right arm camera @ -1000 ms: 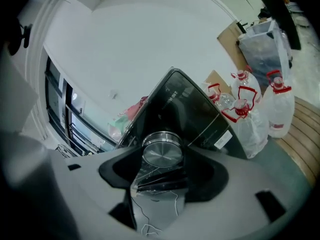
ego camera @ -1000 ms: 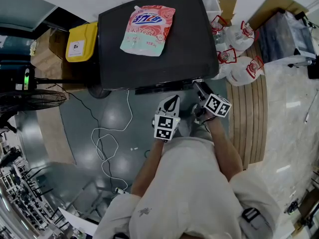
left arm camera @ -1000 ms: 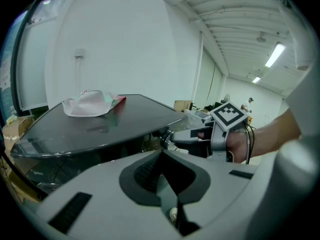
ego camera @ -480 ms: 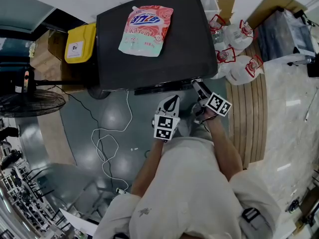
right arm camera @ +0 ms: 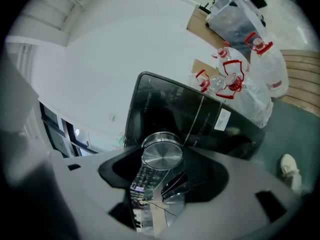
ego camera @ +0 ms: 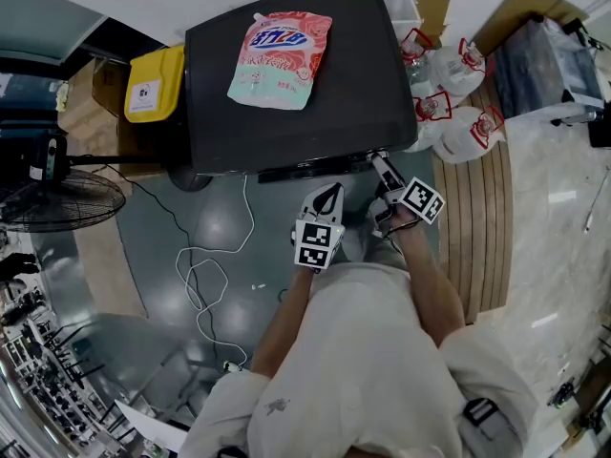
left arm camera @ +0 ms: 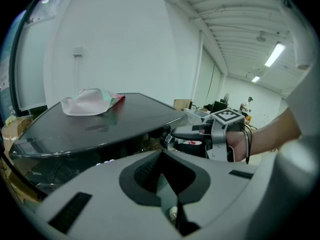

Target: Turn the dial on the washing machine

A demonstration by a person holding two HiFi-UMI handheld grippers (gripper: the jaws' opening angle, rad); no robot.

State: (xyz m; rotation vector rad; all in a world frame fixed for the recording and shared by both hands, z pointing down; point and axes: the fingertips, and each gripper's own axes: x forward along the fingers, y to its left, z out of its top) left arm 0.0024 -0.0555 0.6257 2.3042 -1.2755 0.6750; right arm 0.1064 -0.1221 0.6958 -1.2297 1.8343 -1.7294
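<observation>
My right gripper point(ego camera: 383, 164) is clamped on the dial point(right arm camera: 161, 156), a round silver knob on the front panel of the washing machine point(ego camera: 296, 113), near the machine's front right corner. My left gripper point(ego camera: 330, 190) hangs just in front of the panel with its jaws together, holding nothing.

The main risk I see is slip. The dial's rim looks smooth and polished, so if I roll my wrist faster than the grip allows, the pads could skate round it and the setting would not change. Rolling off-centre could also pry at the knob.

The dial faces straight out from the panel toward me. It has no long side, and its turning axis runs level, in line with my right gripper. A detergent pouch point(ego camera: 280, 57) lies on the lid, well clear.
</observation>
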